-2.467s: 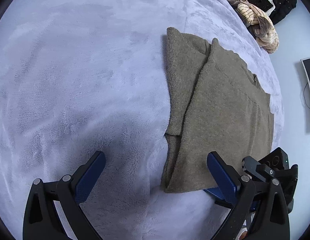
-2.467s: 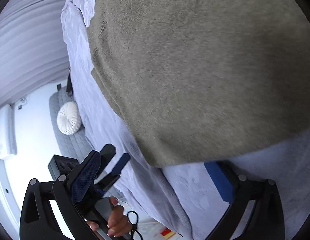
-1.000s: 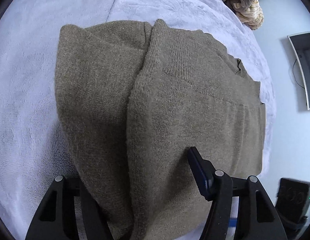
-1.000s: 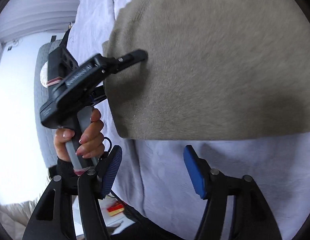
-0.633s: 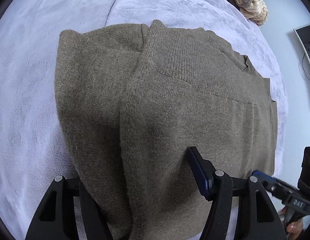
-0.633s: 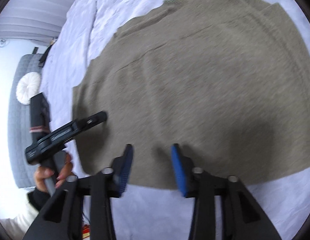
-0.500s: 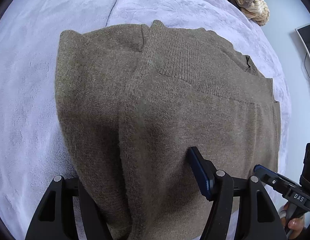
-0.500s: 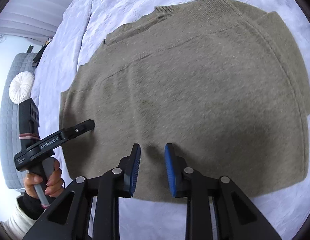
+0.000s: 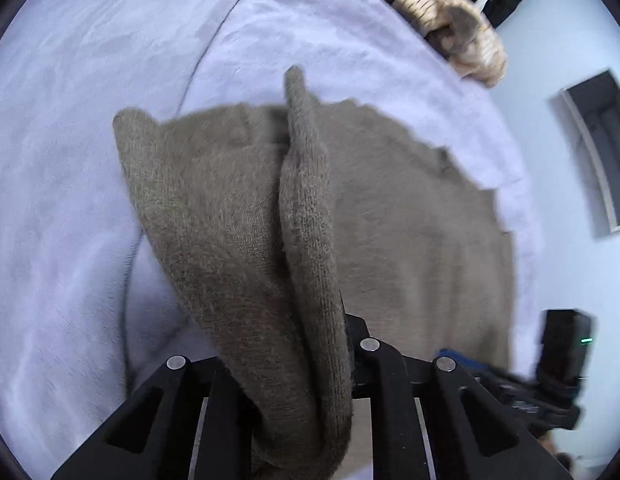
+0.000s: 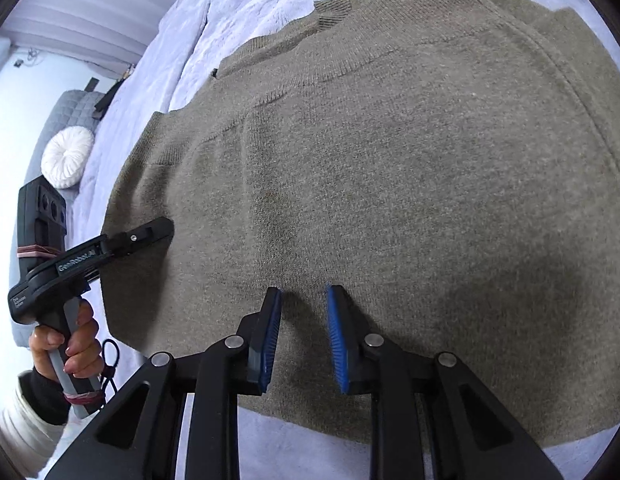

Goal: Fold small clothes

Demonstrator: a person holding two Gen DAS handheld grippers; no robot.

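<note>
Your left gripper (image 9: 302,364) is clamping a thick bunched fold of the olive-brown knitted sweater (image 10: 389,160); its jaws are pressing together on the wool, and the pads are buried under the cloth, so only the black arms are showing. In the left wrist view the gathered knit is rising from the jaws as a raised ridge, with its ribbed edge pointing toward the far side of the bed, while the rest of the garment is spreading flat to the right of it.

Your right gripper (image 10: 302,336) is hovering low over the near hem of the sweater with its jaws a narrow gap apart. The ridged blue pads (image 10: 270,340) are showing on their inner faces, and no cloth is lying between them. Whether the tips are touching the knit, you cannot tell from here.

The sweater is lying on the pale lavender plush bedspread (image 9: 90,80), near the bed's near edge, with its ribbed collar toward the far side. The weave is looking fine and fuzzy, with a seam line curving across the shoulder.

A crumpled tan striped garment (image 9: 457,36) is sitting at the far right corner of the bed, well apart from the sweater.
</note>
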